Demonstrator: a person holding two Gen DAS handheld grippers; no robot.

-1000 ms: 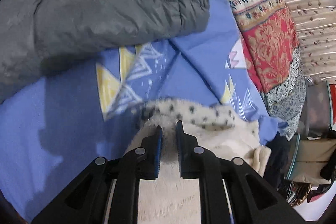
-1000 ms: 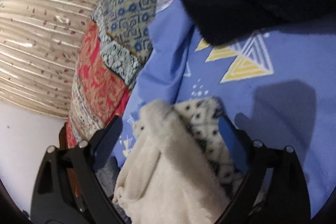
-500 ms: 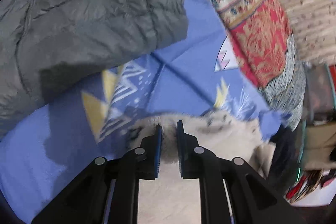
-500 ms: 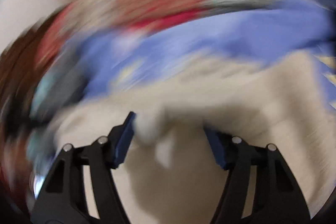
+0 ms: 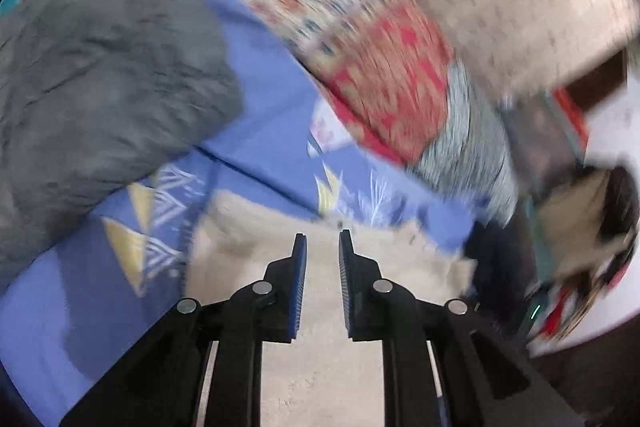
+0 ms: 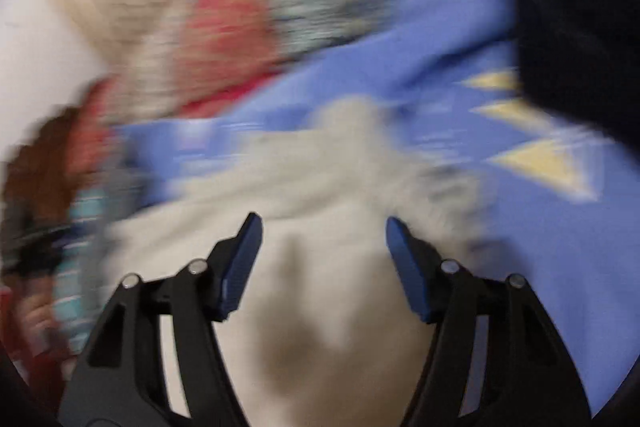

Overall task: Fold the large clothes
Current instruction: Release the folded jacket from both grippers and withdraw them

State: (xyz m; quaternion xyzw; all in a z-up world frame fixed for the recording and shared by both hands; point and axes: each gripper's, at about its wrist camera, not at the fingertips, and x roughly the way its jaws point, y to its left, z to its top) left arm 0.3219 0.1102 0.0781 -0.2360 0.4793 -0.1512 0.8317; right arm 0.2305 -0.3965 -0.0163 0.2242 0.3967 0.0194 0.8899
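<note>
Cream fleece (image 5: 320,367) fills the bottom of my left wrist view, spread on the blue sheet (image 5: 260,99) and running from under the camera out past the fingertips. My left tongs (image 5: 322,247) show a narrow gap between the pads with cream showing through it. Whether any cloth is pinched in there I honestly can't tell, too much blur. Grey jacket (image 5: 100,87) is piled up on the left, well clear of the fleece. Patterned quilt (image 5: 380,67) runs along the far right edge of the sheet. From this side the fleece's far edge sits just beyond the tips, and it stretches mostly left-to-right across the view.

Right wrist view is a smeary mess. My right tongs (image 6: 324,223) are spread wide, gripping nothing, hovering over the fleece (image 6: 320,287). A bunched lump of it sticks up just ahead of the tips and a bit to the right, with some dark spotted bits near the right pad. A dark garment (image 6: 580,27) sits top right on the sheet (image 6: 560,247), apart from the fleece.

My read: both tongs are right over the fleece, but the right one is wide open with that lump dead ahead, so it looks like the one to grab next. I'd go straight forward and down.
</note>
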